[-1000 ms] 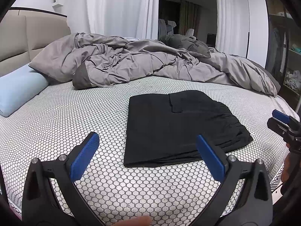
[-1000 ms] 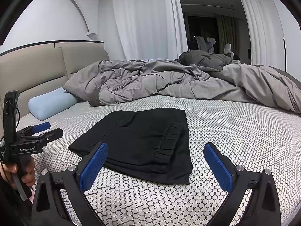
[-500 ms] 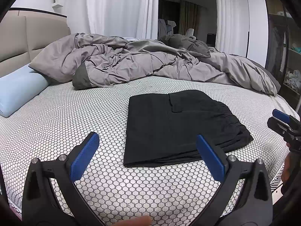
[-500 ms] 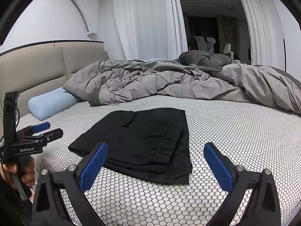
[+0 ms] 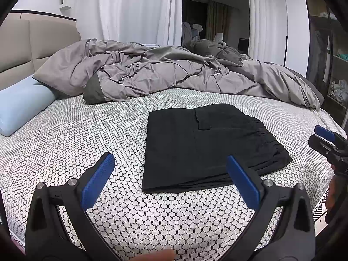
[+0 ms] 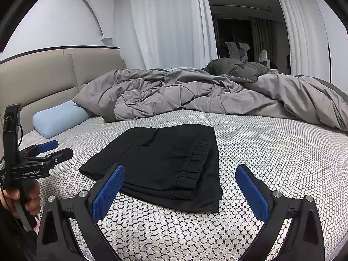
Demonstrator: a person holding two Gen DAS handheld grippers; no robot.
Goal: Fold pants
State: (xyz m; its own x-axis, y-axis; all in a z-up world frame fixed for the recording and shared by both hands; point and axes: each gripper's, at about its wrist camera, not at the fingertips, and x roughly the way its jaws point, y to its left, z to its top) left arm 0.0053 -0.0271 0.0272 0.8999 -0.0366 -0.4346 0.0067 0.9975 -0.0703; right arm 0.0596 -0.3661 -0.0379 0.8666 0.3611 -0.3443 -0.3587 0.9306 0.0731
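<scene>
Black pants (image 5: 202, 145) lie folded into a flat, layered rectangle on the honeycomb-patterned bed sheet (image 5: 87, 134). In the right wrist view the same pants (image 6: 165, 163) show their gathered waistband on the right side. My left gripper (image 5: 171, 174) is open just short of the pants' near edge, with nothing between its blue pads. My right gripper (image 6: 179, 184) is open too, held above the near edge of the stack without touching it. Each gripper appears at the edge of the other's view, held in a hand.
A crumpled grey duvet (image 5: 174, 74) fills the far half of the bed. A light blue bolster pillow (image 5: 21, 102) lies at the left by the beige headboard (image 6: 43, 74). White curtains and a dark doorway stand behind. Open shelves (image 5: 335, 65) are at the right.
</scene>
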